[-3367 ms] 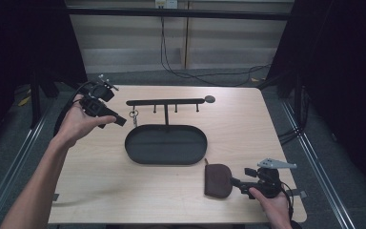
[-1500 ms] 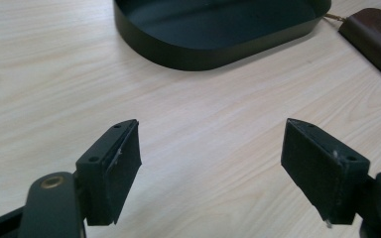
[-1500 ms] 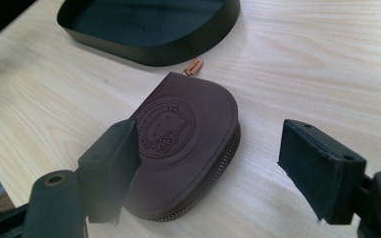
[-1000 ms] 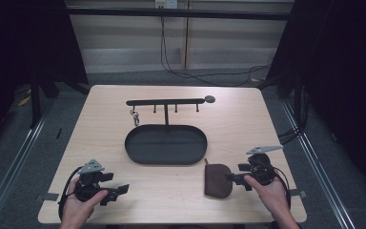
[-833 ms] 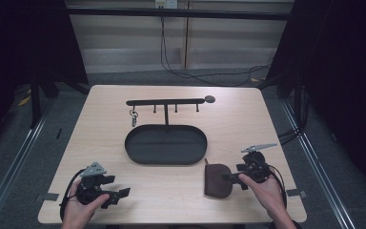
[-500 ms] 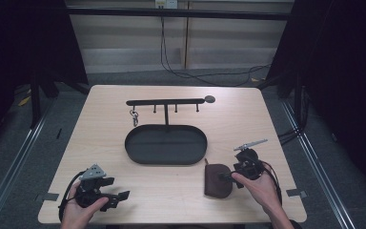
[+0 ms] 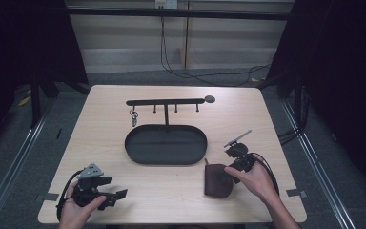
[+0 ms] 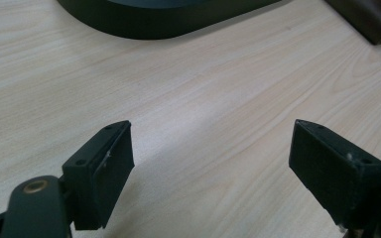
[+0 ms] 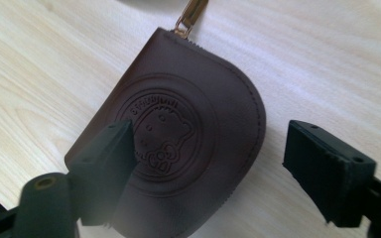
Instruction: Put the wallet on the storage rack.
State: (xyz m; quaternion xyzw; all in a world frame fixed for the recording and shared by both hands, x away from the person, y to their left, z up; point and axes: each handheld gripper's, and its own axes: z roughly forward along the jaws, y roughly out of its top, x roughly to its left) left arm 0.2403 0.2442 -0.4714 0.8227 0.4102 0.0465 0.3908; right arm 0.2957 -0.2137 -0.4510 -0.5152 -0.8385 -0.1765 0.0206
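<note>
The brown leather pouch [image 7: 218, 180] lies flat on the wooden table [image 7: 276, 124], near the front edge on the person's right side, just in front of the right end of the black oval tray [image 7: 166, 144]. It is D-shaped, with an embossed round emblem on its upper face and a gold zip pull [image 9: 191, 15] at its far end, pointing toward the tray.

The right gripper [image 7: 228, 172] is held just beside the pouch, on its right edge. In the right gripper view [image 9: 208, 158], the jaws are spread wide over the pouch. The left jaw stands over the embossed face; the right jaw stands beyond the curved edge, over bare wood. The pads do not press on the leather. The jaws have just been opening and then closing a little, with the pouch below them.

The left gripper [image 7: 119, 194] rests at the front left corner of the table, well apart from the pouch. Its jaws are spread, with bare wood between them [image 8: 211, 168]. The tray rim and one corner of the pouch appear at the top of that view.

Behind the tray stands a black hook rack [image 7: 167, 102] with a key ring [image 7: 133, 117] hanging from its leftmost hook. The tray is just beside the pouch's far end. Nothing lies between the right gripper and the pouch.
</note>
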